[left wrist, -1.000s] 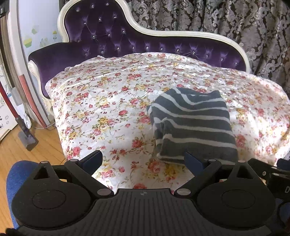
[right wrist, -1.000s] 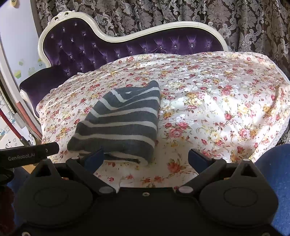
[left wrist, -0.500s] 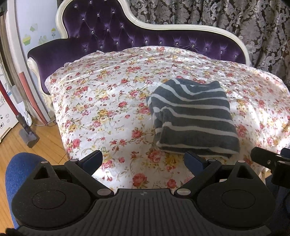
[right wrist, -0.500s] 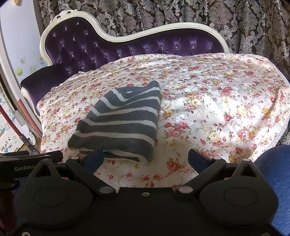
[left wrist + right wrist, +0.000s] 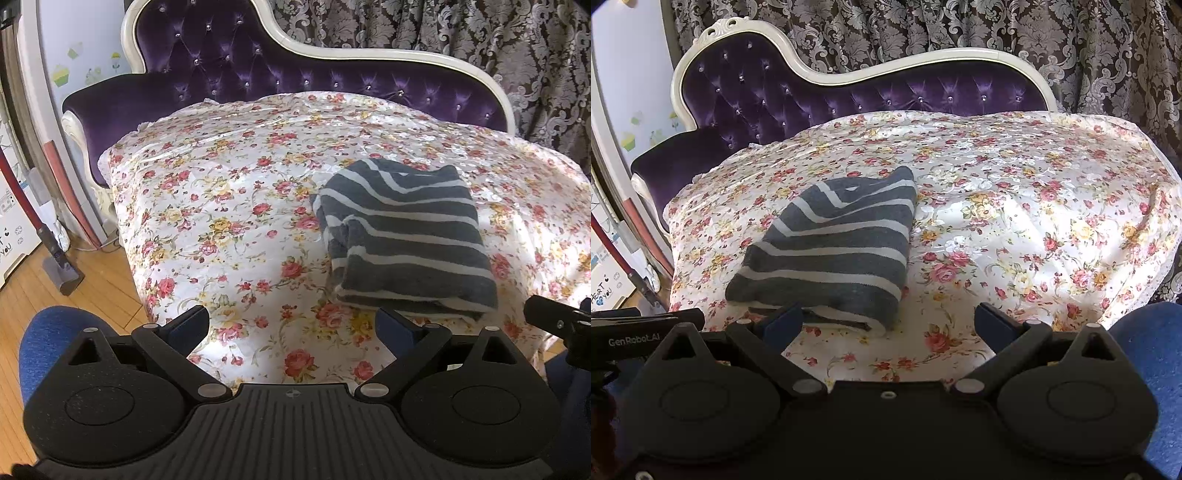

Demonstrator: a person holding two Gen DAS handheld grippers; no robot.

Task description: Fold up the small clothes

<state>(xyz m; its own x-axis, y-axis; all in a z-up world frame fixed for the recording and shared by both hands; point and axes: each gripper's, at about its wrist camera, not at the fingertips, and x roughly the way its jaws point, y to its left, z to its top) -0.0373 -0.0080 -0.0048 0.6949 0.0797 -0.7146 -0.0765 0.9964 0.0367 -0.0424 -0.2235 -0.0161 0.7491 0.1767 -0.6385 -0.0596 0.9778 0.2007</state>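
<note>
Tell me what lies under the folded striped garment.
The striped garment rests on the floral sheet covering the purple sofa. Whether anything lies hidden beneath it cannot be seen; the cloth covers that patch.

1. Folded grey sweater with white stripes (image 5: 406, 236): lower layers hidden under top fold; near edge partly behind the left finger (image 5: 783, 323) in the right wrist view.
2. Red-handled floor cleaner (image 5: 55, 258): handle cut off by left edge.
3. White board with handwriting (image 5: 605, 291): text cut off, mostly unreadable.
</note>
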